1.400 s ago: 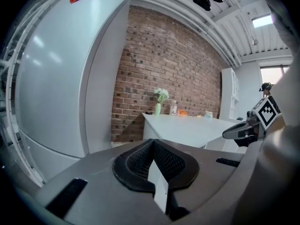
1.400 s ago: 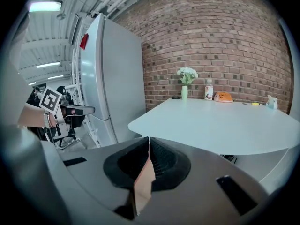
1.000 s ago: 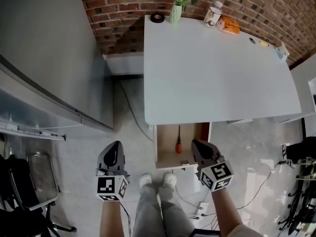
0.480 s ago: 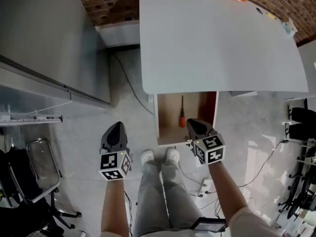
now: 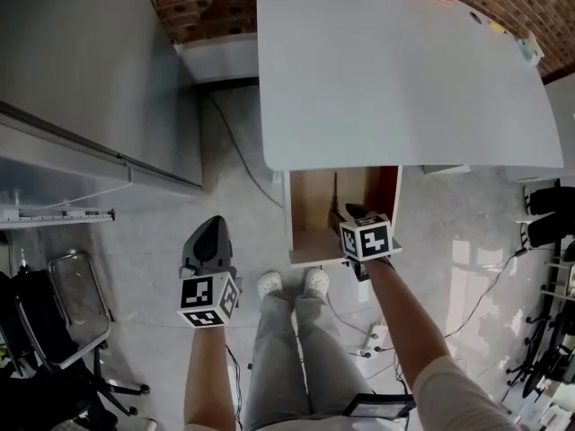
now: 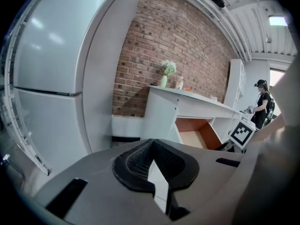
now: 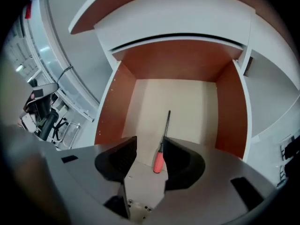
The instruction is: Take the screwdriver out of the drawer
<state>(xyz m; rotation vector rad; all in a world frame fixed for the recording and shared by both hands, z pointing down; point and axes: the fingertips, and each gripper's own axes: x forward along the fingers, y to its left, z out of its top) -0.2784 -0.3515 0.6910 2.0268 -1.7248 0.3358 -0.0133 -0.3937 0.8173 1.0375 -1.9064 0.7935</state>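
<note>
The drawer [image 7: 187,97] in front of me stands open, with the white table [image 5: 404,79] above the drawer's back. The red-handled screwdriver [image 7: 162,142] lies on the drawer's pale floor, near its middle, shaft toward its back wall.

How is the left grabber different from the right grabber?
The left gripper has its jaws shut together. The right gripper has its jaws apart, having just been opening, and the screwdriver shows between them, ungripped. The left gripper hangs over the floor, beside the drawer, while the right gripper points down into the drawer. Both carry a marker cube and hold nothing.
</note>
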